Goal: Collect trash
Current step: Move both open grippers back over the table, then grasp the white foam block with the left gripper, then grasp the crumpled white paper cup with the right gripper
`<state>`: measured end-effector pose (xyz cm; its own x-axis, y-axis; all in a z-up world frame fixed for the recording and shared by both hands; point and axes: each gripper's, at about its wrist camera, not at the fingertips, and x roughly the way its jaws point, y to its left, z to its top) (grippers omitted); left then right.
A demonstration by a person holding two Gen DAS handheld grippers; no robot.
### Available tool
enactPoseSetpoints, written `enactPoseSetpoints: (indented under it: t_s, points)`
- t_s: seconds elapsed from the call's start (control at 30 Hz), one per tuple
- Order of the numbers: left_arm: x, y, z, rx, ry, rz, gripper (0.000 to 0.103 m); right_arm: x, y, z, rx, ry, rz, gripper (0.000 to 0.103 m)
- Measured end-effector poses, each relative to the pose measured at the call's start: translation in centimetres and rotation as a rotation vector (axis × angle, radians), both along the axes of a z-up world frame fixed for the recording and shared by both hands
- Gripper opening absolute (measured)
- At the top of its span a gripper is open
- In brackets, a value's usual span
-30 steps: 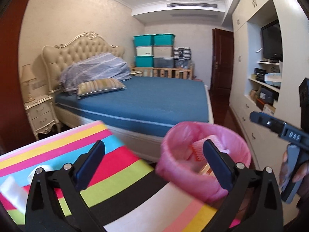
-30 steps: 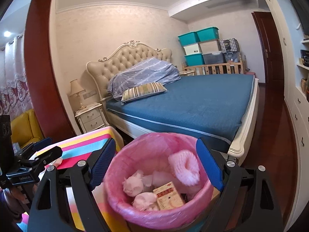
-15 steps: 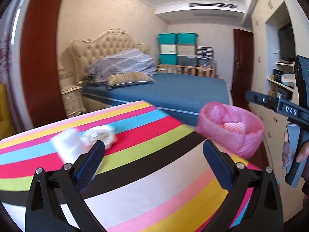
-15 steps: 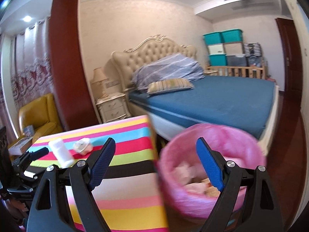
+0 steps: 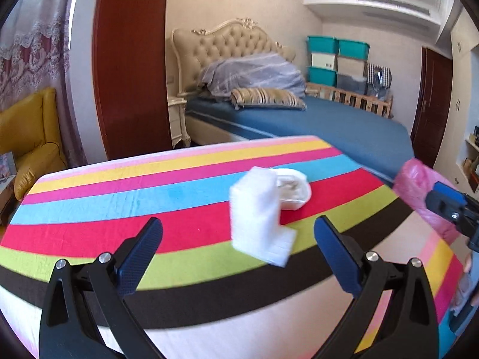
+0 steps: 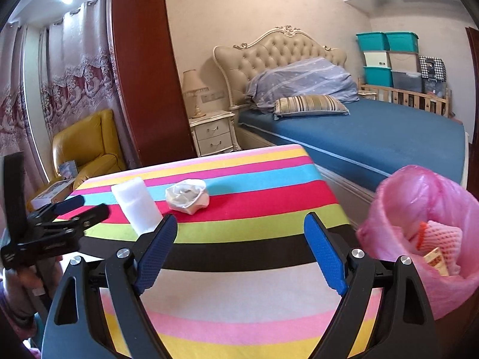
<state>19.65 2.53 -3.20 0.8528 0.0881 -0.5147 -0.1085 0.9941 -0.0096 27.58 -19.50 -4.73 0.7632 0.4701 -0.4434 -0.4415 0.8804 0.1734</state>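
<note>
Both views have swung from the bin (image 6: pixel 425 227) to the surface (image 5: pixel 179 185); with fingers spread wide and empty, next close your left gripper (image 5: pixel 238 252) on the foam block (image 5: pixel 257 224).

The white foam block (image 5: pixel 259 218) is smeared by motion blur in the left wrist view. The pink-lined trash bin (image 6: pixel 425 239) is cut off by the right edge, its base hidden. Print on the small card (image 6: pixel 437 261) inside is too small to read. The striped worktop (image 6: pixel 239 299) runs under both frames' bottom edges.
</note>
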Motion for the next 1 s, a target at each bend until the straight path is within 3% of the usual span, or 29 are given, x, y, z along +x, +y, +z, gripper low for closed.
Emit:
enactPoseSetpoints:
  t_s: [0.13,0.23,0.3,0.37,0.5,0.7,0.83,1.0]
  points:
    - [2.5,-0.1,-0.8,0.014,0.044,-0.034,0.093,0.7,0.8,-0.5,-0.021,0.025,-0.004,0.082]
    - [4.3,-0.4,-1.4,0.026,0.083,-0.050,0.084,1.4,1.3,-0.9,-0.031,0.050,-0.009,0.082]
    - [5.3,-0.1,-1.9,0.011,0.127,-0.065,0.074,2.0,1.7,-1.0,-0.033,0.059,-0.011,0.082]
    - [5.8,0.1,-2.3,-0.013,0.161,-0.089,0.043,2.5,2.3,-1.0,-0.040,0.065,-0.011,0.082]
    - [3.9,0.4,-1.3,0.044,0.082,-0.093,0.040,3.8,4.3,-1.2,-0.059,0.092,0.011,0.082]
    - [0.5,3.5,1.0,0.104,-0.077,0.075,0.040,5.5,9.0,-1.7,-0.088,0.136,0.051,0.082]
    - [-0.3,5.5,1.7,0.096,-0.122,0.133,0.040,7.1,12.8,-1.9,-0.135,0.147,0.078,0.085]
    - [-0.9,6.2,1.7,0.061,-0.133,0.125,0.041,9.7,16.5,-2.7,-0.178,0.210,0.072,0.085]
